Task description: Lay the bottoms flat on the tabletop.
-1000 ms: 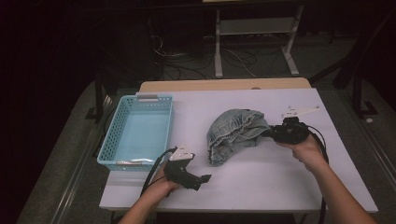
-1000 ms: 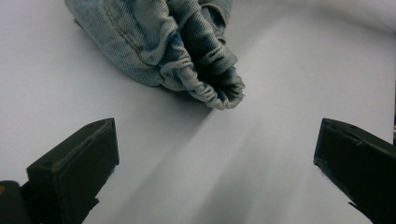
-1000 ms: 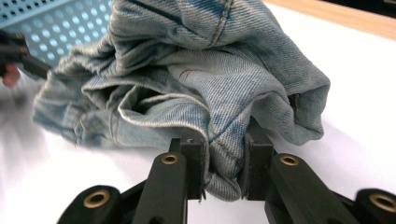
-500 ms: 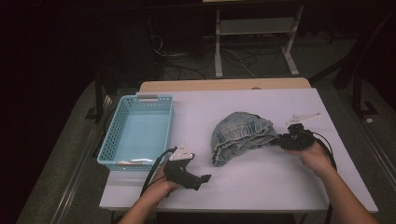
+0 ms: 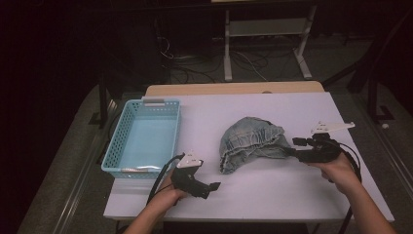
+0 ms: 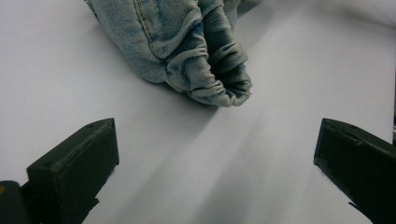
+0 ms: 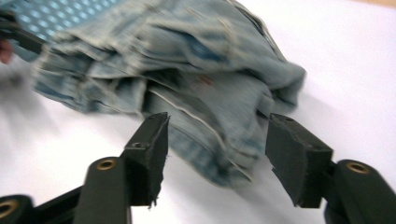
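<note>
Right now I am working a crumpled denim garment [image 5: 251,143] that is lying in the middle of the white table [image 5: 272,195], to the right of the blue basket [image 5: 146,139]. My right gripper [image 5: 295,150] is sitting at the garment's right edge, and its jaws have just been opening; in the right gripper view they are standing about half apart with a denim fold [image 7: 219,140] lying between them, and the pads are not pressing on it. My left gripper [image 6: 210,163] is resting near the front edge of the table, left of the garment, jaws spread wide with nothing between them; the closest bunched corner of denim [image 6: 215,79] is lying just ahead of it, apart from both pads.

As I judge it, the risk is coming from the loose cloth. If I am closing the right jaws on this thick fold, I could be catching several layers at once and dragging the whole bundle instead of one edge. If I am pulling away now, the hem could be snagging on a pad and sliding the garment toward the right edge. Reaching in with the left too low could be pushing the corner away rather than pinching it.
</note>
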`<state>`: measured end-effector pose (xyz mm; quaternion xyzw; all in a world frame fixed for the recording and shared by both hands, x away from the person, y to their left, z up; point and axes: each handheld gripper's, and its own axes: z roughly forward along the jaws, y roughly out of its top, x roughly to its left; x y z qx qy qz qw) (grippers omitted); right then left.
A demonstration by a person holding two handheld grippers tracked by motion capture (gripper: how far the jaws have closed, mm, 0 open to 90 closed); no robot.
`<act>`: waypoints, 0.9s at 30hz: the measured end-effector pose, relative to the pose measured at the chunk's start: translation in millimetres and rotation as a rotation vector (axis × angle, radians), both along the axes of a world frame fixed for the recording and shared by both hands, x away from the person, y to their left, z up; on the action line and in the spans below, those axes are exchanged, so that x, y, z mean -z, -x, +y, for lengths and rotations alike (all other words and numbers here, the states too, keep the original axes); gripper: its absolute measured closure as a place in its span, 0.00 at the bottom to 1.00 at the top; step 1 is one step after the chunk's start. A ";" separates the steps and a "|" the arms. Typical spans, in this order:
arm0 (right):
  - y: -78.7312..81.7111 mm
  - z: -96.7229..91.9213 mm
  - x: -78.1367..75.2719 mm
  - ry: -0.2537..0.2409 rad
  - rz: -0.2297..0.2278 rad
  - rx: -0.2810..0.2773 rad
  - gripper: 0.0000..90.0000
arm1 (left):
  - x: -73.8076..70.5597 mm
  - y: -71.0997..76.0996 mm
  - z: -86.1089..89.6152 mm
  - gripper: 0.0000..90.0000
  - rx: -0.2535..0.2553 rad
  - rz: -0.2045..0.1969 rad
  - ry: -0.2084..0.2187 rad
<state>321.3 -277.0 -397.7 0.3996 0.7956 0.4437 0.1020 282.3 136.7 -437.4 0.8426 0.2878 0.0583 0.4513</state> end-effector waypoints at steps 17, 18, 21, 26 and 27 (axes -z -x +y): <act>-7.6 30.6 -2.2 -0.010 -0.022 -0.125 0.99 | 0.0 -0.2 -0.1 0.00 0.003 0.000 0.001; -8.2 31.8 -1.9 -0.007 -0.024 -0.128 0.99 | 0.0 -0.2 -0.1 0.00 0.003 0.000 0.001; -10.5 33.3 -3.1 -0.011 -0.035 -0.124 0.99 | 0.0 -0.3 0.0 0.00 0.004 0.000 0.001; -14.0 36.0 -5.6 -0.013 -0.049 -0.123 0.99 | -0.1 -0.4 0.0 0.00 0.005 0.000 0.002; -14.9 36.5 -6.1 -0.015 -0.051 -0.120 0.99 | 0.0 -0.4 -0.1 0.00 0.005 0.000 0.000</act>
